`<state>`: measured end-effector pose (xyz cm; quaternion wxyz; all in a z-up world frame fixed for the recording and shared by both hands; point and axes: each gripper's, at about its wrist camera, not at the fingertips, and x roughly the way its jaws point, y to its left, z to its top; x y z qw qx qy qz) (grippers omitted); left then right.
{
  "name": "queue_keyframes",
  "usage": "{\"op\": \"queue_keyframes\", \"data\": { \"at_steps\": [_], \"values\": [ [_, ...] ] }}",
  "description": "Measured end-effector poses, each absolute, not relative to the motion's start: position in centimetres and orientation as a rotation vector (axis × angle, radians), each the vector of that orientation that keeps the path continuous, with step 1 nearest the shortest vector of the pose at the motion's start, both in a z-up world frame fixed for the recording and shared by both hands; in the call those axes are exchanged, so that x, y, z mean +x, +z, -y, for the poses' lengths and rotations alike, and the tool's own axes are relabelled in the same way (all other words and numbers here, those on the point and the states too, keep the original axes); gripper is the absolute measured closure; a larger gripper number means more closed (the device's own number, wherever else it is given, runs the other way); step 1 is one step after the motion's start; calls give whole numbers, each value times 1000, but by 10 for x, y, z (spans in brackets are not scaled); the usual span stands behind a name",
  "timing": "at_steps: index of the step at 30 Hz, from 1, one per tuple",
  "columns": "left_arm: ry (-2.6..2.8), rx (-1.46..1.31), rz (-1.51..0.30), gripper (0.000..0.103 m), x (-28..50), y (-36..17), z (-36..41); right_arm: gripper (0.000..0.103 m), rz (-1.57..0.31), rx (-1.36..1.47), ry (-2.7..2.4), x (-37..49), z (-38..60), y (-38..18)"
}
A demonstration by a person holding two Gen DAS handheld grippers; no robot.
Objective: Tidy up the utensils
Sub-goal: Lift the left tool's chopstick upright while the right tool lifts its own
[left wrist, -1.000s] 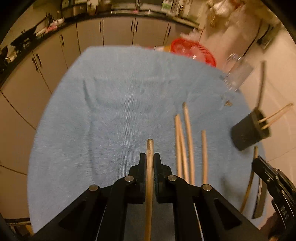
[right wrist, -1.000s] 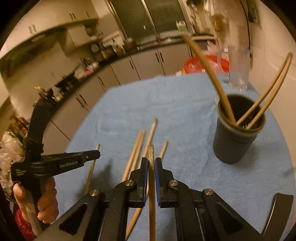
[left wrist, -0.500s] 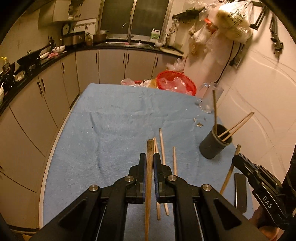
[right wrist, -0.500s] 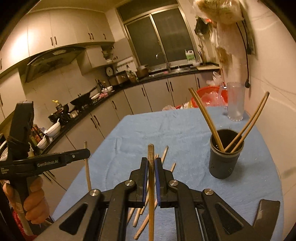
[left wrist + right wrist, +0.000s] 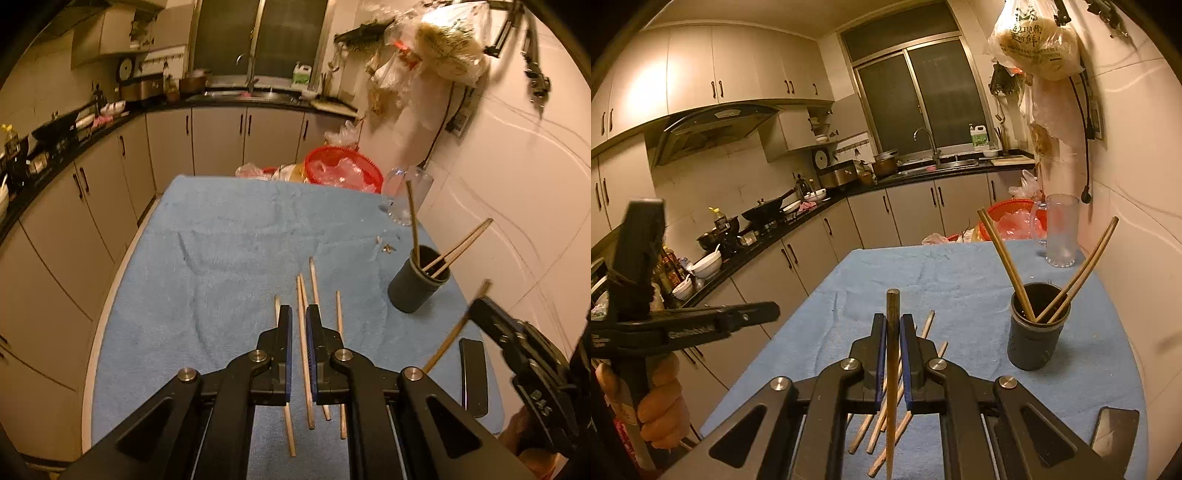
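Several wooden chopsticks [image 5: 314, 295] lie side by side on the blue towel [image 5: 229, 236]. A dark cup [image 5: 419, 282] to the right holds three chopsticks; it also shows in the right wrist view [image 5: 1036, 332]. My left gripper [image 5: 299, 321] hovers above the loose chopsticks, jaws slightly apart and empty. My right gripper [image 5: 893, 328] is shut on a chopstick [image 5: 892, 369], held above the towel left of the cup. It shows in the left wrist view [image 5: 476, 306] at the right edge.
A clear glass mug [image 5: 1060, 232] and a red basket [image 5: 341, 168] stand at the table's far right. A dark flat object [image 5: 472, 369] lies at the near right edge. The wall runs along the right; cabinets [image 5: 221, 140] stand left and behind.
My left gripper has let go of its chopstick, which now lies on the towel with the others, and its jaws have parted. Both grippers have risen and drawn back.
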<state>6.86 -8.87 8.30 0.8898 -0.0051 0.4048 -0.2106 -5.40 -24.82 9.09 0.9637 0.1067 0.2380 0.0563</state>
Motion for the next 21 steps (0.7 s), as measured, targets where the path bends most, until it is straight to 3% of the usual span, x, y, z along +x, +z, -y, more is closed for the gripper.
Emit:
{"op": "queue_keyframes", "data": {
  "at_steps": [3,5,6,18,21],
  "values": [
    [-418,-3,-930,88,93,63,93,95,-490,228,115,-54,250,90],
    [-439,-2,-997,66,115,42,100,95,-495,239,120,-53,253,88],
    [-427,2,-1022,65,124,32,103,95,-495,245,119,-53,254,88],
    [-331,108,-1262,65,206,-74,165,95,-504,265,114,-47,269,88],
    [-303,139,-1248,78,212,-78,175,95,-509,270,114,-46,272,88]
  ]
}}
